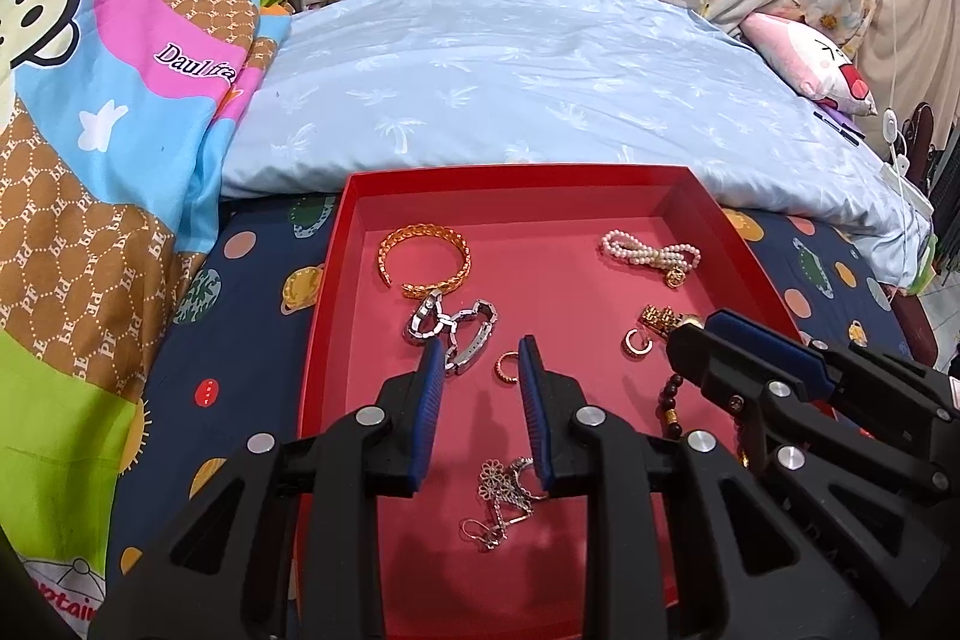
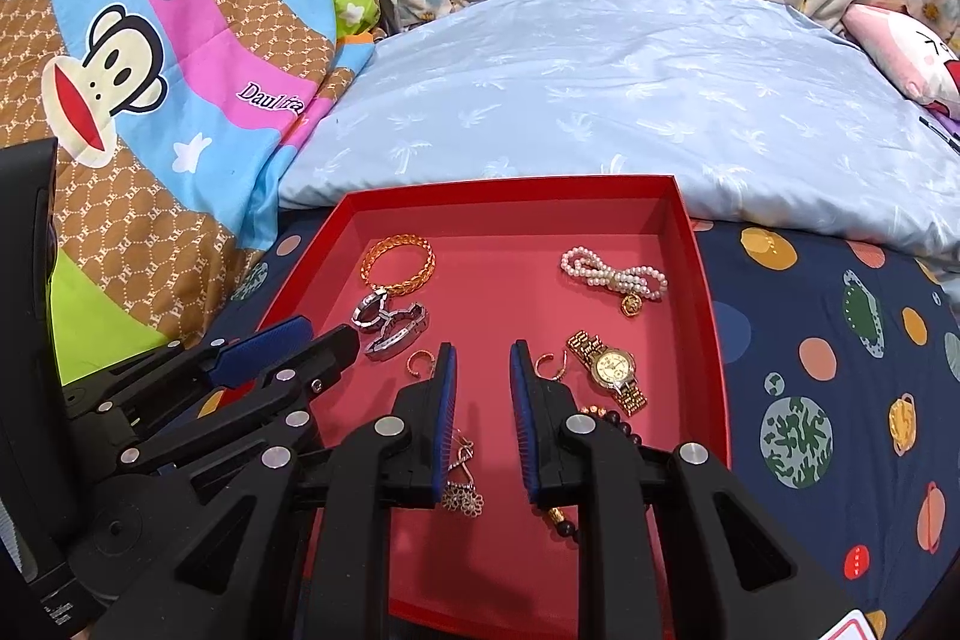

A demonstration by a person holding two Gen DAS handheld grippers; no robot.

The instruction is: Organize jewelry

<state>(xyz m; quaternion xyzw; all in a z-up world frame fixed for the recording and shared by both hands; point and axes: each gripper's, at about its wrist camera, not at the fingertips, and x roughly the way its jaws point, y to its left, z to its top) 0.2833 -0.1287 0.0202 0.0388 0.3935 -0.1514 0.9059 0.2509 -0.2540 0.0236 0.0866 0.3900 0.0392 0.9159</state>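
Note:
A red tray (image 1: 516, 175) (image 2: 510, 193) on the bed holds a gold bangle (image 1: 426, 259), a silver link bracelet (image 1: 450, 325), a pearl bracelet (image 1: 648, 250), a gold watch (image 2: 609, 367), two small rings (image 1: 507, 367) (image 2: 549, 364), dark beads (image 1: 672, 400) and a silver flower chain (image 1: 504, 490). My left gripper (image 1: 480, 346) hovers open over the tray's middle, above the chain, with nothing between its pads. Beside it, my right gripper (image 2: 482, 347) is open and empty, near the watch. Each gripper shows in the other's view (image 1: 699, 325) (image 2: 330, 331).
A pale blue pillow (image 1: 510, 70) lies just behind the tray. A bright cartoon quilt (image 1: 90, 100) is heaped at the left. Navy planet-print sheet (image 2: 840, 370) spreads to the right. A pink cushion (image 1: 810, 58) and a white cable (image 1: 894, 130) are at the far right.

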